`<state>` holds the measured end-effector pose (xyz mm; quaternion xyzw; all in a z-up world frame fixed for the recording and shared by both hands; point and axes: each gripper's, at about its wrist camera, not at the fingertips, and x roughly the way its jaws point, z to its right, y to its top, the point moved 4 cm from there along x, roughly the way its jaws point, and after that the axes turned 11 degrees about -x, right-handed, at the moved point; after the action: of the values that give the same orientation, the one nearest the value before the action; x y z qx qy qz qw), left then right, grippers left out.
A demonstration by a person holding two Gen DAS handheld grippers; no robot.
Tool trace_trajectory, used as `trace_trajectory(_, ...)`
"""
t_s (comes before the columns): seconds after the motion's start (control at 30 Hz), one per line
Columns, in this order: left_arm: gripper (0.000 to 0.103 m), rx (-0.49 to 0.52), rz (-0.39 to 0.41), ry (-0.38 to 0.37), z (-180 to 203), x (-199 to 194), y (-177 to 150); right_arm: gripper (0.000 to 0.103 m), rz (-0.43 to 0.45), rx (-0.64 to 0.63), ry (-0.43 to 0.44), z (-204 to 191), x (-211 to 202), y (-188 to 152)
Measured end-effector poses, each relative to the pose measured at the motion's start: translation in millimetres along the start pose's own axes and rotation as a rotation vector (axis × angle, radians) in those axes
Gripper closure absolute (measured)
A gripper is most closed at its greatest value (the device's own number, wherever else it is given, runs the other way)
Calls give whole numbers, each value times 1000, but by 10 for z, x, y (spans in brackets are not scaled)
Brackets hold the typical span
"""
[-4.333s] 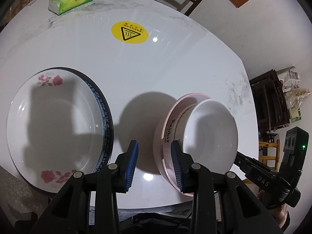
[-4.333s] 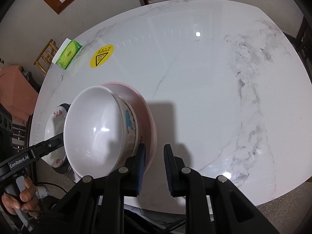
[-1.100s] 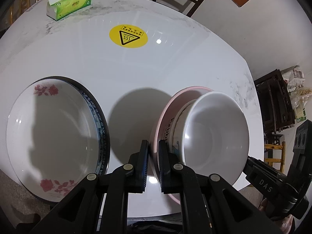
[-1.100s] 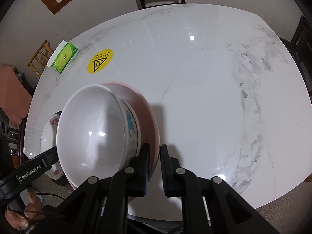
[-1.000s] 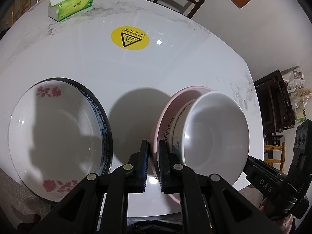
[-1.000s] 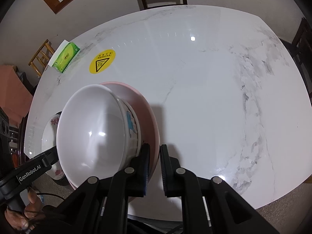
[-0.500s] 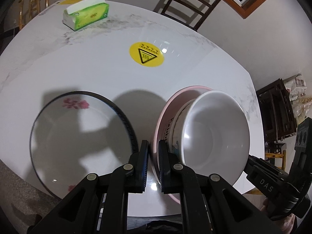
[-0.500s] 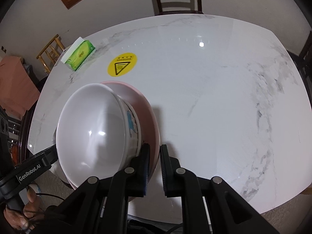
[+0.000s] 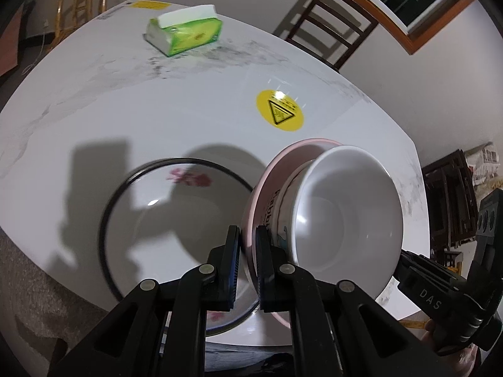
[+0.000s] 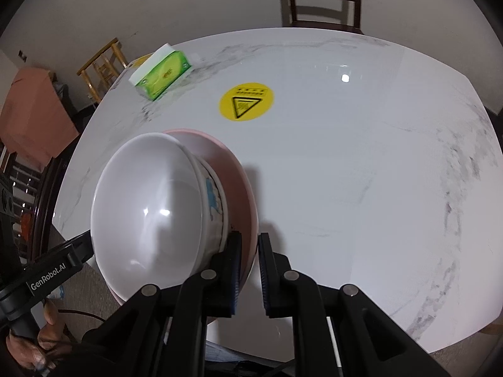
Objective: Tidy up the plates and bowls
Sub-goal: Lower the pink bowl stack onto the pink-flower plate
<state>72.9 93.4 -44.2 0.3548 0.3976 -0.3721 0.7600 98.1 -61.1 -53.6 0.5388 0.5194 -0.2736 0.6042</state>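
My left hand-held gripper (image 9: 246, 264) and my right hand-held gripper (image 10: 250, 271) each pinch opposite edges of a shallow pink plate (image 9: 276, 169), which carries a white bowl with a printed outer wall (image 9: 349, 220) and is held up off the white marble counter (image 10: 361, 172). Below and to the left of the lifted pair in my left view, a wide white dish with red flowers and a dark rim (image 9: 147, 220) sits on the counter near its front edge. Farther back lie a round yellow warning sticker (image 9: 280, 114) and a green tissue pack (image 9: 185, 33), well apart from the dishes.
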Motion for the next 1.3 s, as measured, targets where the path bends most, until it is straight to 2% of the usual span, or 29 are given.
trace_trajectory(0.63,98,-100,41,39,-722,-282,136,92,-41,-113,54,-729,238,142)
trace_trajectory(1.3,98,-136,8,59,-954,-132,128,91,-93,-121,59,-863,473,72)
